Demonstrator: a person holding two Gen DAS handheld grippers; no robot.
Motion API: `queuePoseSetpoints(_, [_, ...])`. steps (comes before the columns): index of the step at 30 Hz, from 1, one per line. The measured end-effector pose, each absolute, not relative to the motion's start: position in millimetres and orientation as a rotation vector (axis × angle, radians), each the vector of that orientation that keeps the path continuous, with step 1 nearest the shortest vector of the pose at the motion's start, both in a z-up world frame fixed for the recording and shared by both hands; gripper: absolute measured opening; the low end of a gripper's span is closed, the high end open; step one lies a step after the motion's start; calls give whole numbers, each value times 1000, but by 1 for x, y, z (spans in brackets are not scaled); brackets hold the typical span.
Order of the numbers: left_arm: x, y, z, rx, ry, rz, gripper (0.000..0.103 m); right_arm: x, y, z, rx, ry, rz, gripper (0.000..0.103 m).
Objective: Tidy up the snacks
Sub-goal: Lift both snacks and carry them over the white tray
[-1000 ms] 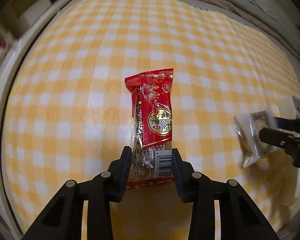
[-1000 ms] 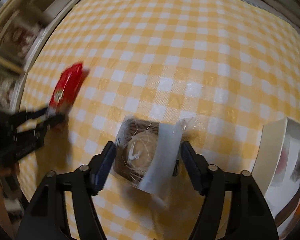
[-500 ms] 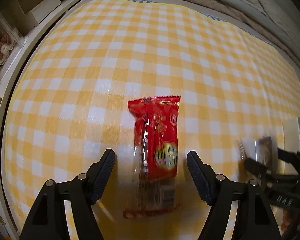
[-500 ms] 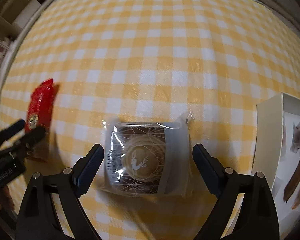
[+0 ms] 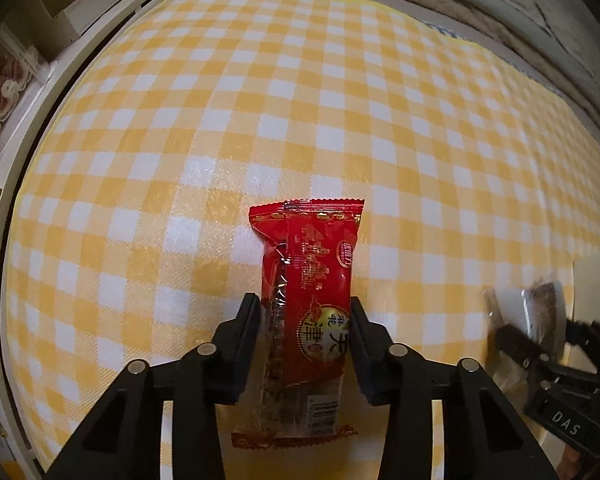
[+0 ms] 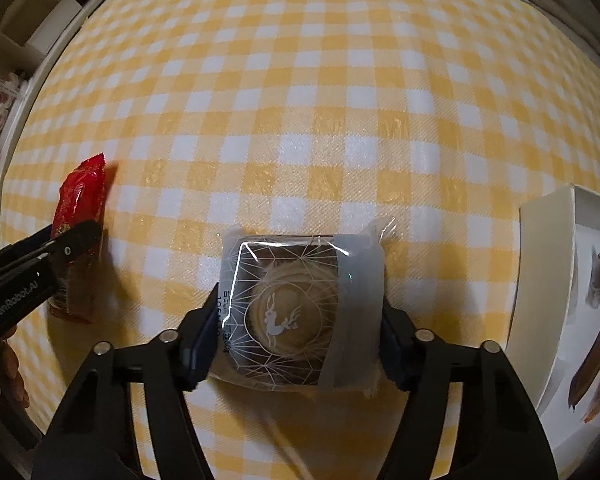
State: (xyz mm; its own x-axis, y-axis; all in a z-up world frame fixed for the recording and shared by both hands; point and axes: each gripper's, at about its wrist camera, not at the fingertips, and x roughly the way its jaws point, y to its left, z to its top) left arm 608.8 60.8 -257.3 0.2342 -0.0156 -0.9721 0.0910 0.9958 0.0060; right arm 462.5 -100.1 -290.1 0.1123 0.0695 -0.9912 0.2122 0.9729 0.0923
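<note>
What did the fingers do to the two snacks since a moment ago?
Both grippers opened, then closed again: the left gripper grips the red snack pack, the right gripper the clear-wrapped pastry. Both snacks stayed on the checked tablecloth.

The red snack wrapper (image 5: 308, 312) carries gold Chinese characters down its length; in a round gold emblem at its 6 o'clock end the characters 天, 津 and 花 can be read, and below them sits a barcode too small to read. A small round logo at its 2 o'clock corner is illegible. The right gripper (image 5: 540, 336) shows "DAS". The left gripper (image 6: 66, 264) reads "GenRobot.AI". The clear pastry packet (image 6: 296, 308) bears a white rabbit sign; print along its 9 o'clock edge is unreadable.
</note>
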Motion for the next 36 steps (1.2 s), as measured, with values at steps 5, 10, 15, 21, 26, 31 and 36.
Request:
queuePoseSetpoints(5, [611,47,-245,73,1274,-72,33,463,-100,-260,171,1392,-110,65])
queuePoseSetpoints(10, [612,32,-220,45,1174,-100,33,466,-101,-224,147,1299,-99,65])
queuePoseSetpoints(15, [610,19,-191,6,1083,-135,33,467,-101,-181,72,1173,-91,65])
queuePoseSetpoints(21, [587,20,-155,-34,992,-163,33,454,-110,-139,72,1063,-88,65])
queuePoseSetpoints(26, [547,17,-130,-55,927,-199,33,424,-115,-118,86,1006,-73,65])
queuePoseSetpoints(31, [511,15,-103,-91,867,-257,33,386,-130,-96,90,956,-63,65])
queuePoseSetpoints(36, [463,18,-77,-112,821,-327,33,355,-147,-74,105,925,-67,65])
